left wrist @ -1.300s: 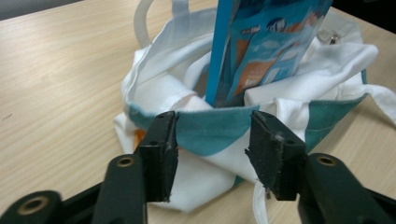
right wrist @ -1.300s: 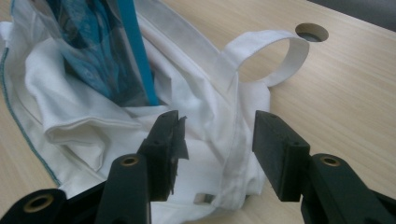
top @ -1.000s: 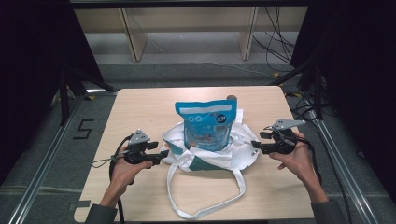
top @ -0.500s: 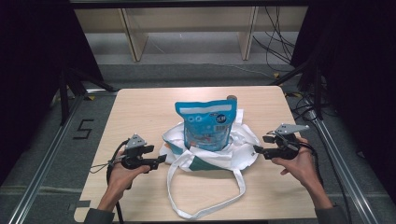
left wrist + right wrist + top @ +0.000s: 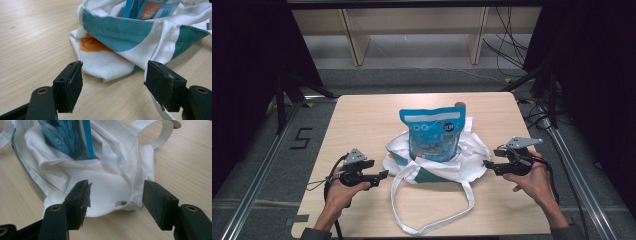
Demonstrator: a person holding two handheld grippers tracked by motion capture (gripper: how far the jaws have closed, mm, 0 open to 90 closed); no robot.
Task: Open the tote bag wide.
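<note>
A white tote bag (image 5: 437, 167) with teal and orange patches lies slumped mid-table, and a blue snack pouch (image 5: 432, 132) stands upright in it. Its long handle (image 5: 432, 220) loops toward the near edge. My left gripper (image 5: 384, 174) sits just left of the bag, open; its jaws have just been opening, with nothing between them. In the left gripper view the gripper (image 5: 113, 72) faces the bag's (image 5: 117, 32) folded corner. My right gripper (image 5: 486, 165) is at the bag's right side, its jaws also just opening. In the right gripper view this gripper (image 5: 116, 192) frames the bag's (image 5: 107, 175) hem without pressing it.
The wooden table (image 5: 362, 120) has bare surface left, right and behind the bag. A small brown round thing (image 5: 459, 104) peeks from behind the pouch. Wooden shelving (image 5: 357, 45) and cables (image 5: 507, 55) lie beyond the far edge. Metal rails (image 5: 262, 190) flank the table.
Both grippers have drawn back a little from the bag's sides toward the near edge, and their jaws stand wider. The bag and pouch have stayed put.
</note>
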